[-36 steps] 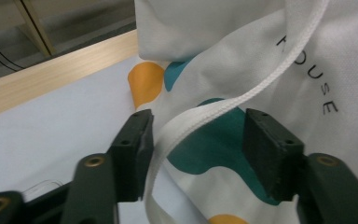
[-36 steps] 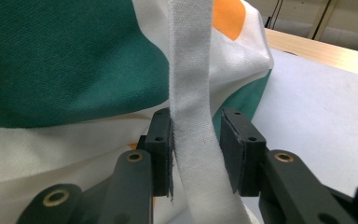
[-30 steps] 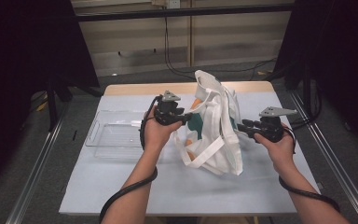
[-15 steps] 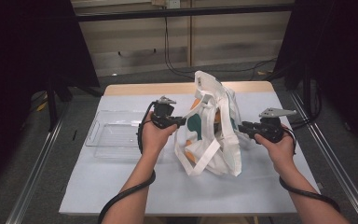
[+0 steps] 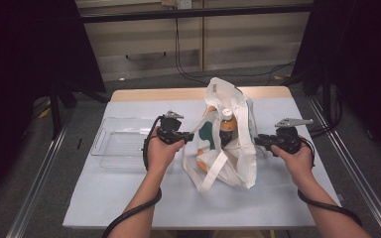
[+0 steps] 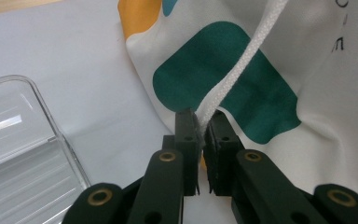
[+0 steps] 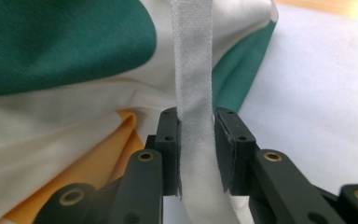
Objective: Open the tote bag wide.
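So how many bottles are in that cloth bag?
1 that I can see: a bottle with a white cap and orange contents, standing upright in the open mouth of the cloth bag. The fabric could hide others.

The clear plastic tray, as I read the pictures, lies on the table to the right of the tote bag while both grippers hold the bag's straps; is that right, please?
Not quite: the clear plastic tray lies to the left of the tote bag, as the high view shows. The rest holds: the left gripper pinches a white cord strap and the right gripper clamps a flat strap.
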A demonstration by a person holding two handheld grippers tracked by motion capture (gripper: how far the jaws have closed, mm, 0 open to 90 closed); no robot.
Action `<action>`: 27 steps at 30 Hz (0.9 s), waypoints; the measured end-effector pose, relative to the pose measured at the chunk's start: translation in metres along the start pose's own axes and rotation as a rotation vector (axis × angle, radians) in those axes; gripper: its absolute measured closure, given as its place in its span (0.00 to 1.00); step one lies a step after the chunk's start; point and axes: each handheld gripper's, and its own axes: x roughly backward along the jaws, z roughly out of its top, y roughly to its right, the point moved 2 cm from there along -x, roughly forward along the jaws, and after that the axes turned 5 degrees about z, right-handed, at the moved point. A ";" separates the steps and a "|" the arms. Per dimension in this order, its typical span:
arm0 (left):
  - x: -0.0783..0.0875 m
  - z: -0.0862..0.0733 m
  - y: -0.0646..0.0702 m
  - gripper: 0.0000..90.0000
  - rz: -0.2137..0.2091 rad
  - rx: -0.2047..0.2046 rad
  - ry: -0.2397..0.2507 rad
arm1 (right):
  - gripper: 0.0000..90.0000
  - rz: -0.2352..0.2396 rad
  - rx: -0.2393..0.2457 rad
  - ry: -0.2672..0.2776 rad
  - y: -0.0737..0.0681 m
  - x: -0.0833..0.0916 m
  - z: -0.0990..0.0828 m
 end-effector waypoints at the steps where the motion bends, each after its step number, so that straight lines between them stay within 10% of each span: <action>1: 0.000 0.000 0.000 0.94 0.002 -0.004 -0.001 | 0.80 0.002 -0.003 0.004 0.001 -0.001 -0.001; 18: 0.004 0.024 0.007 0.64 -0.002 -0.035 0.103 | 0.79 0.002 0.011 0.025 -0.001 0.002 0.003; 27: 0.001 0.029 0.018 0.92 -0.015 -0.013 0.093 | 0.79 -0.013 0.013 0.028 -0.001 0.002 0.003</action>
